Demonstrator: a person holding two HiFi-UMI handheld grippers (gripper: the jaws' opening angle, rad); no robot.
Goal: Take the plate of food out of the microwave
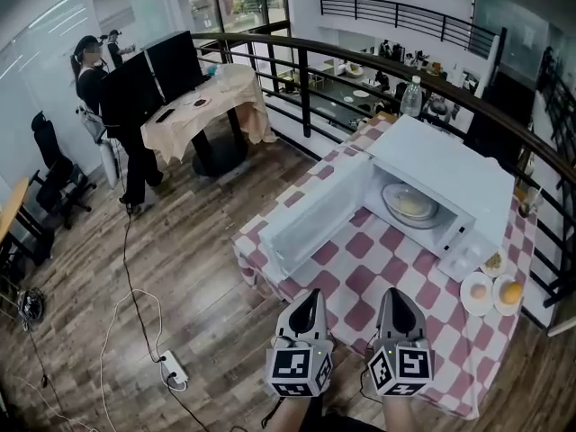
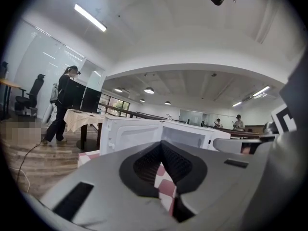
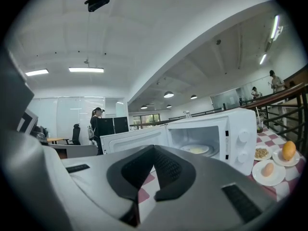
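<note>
A white microwave [image 1: 450, 165] stands on the pink-and-white checked table [image 1: 360, 246] with its door [image 1: 310, 216] swung wide open to the left. Inside it sits a pale plate of food [image 1: 411, 204], which also shows in the right gripper view [image 3: 197, 149]. My left gripper [image 1: 310, 295] and right gripper [image 1: 394, 293] hover side by side at the table's near edge, well short of the microwave. Both point toward it, shut, with nothing between their jaws. In the left gripper view the left gripper [image 2: 162, 144] faces the door [image 2: 130, 134]. The right gripper [image 3: 154, 148] faces the microwave cavity [image 3: 195, 138].
Right of the microwave lie small plates with an egg [image 1: 477, 291], an orange fruit [image 1: 511, 292] and nuts [image 1: 493, 263]. A water bottle [image 1: 411, 95] stands behind it. A black railing [image 1: 306, 84] runs behind the table. A person [image 1: 126, 124] stands at a far desk; a power strip [image 1: 173, 369] lies on the floor.
</note>
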